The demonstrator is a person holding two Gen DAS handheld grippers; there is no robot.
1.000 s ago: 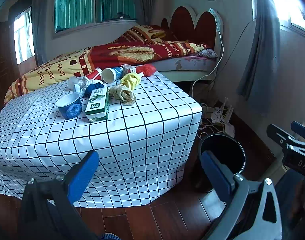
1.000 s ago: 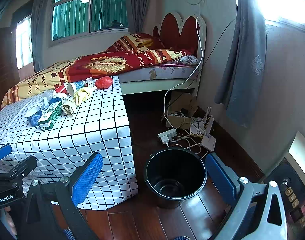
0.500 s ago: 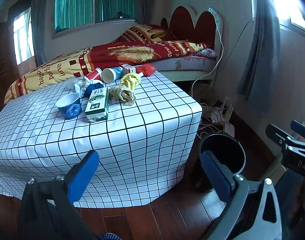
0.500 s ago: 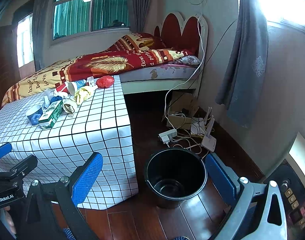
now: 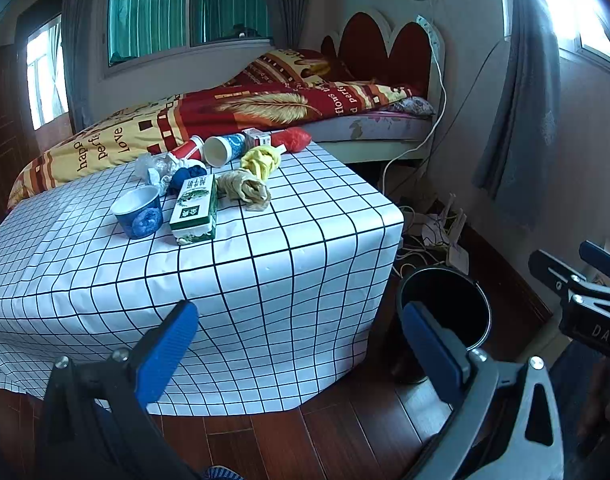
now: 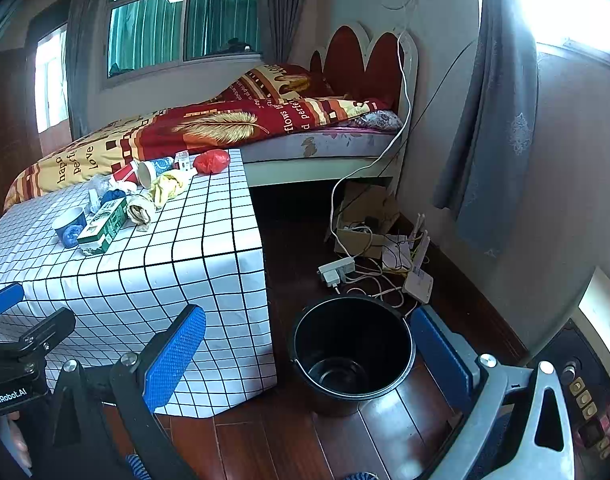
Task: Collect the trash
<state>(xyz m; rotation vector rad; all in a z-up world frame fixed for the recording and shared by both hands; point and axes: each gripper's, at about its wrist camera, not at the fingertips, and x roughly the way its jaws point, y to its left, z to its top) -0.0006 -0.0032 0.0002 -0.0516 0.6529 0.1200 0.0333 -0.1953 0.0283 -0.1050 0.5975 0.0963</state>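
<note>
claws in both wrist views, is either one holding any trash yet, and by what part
Nothing is held. The left claw and right claw are both open with bare pads; the trash lies on the table, and the bucket looks empty.

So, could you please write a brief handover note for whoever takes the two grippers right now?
Left gripper: open, holding nothing, facing the table's near side.
Right gripper: open, holding nothing, above the black bin on the floor beside the table.
Trash is clustered on the tabletop: blue paper cup, green carton, brown crumpled wrapper, yellow wad, tipped-over cup, red bag.
Done: nothing; the bin looks empty.
Left: pick up every piece and drop it in the bin.
</note>
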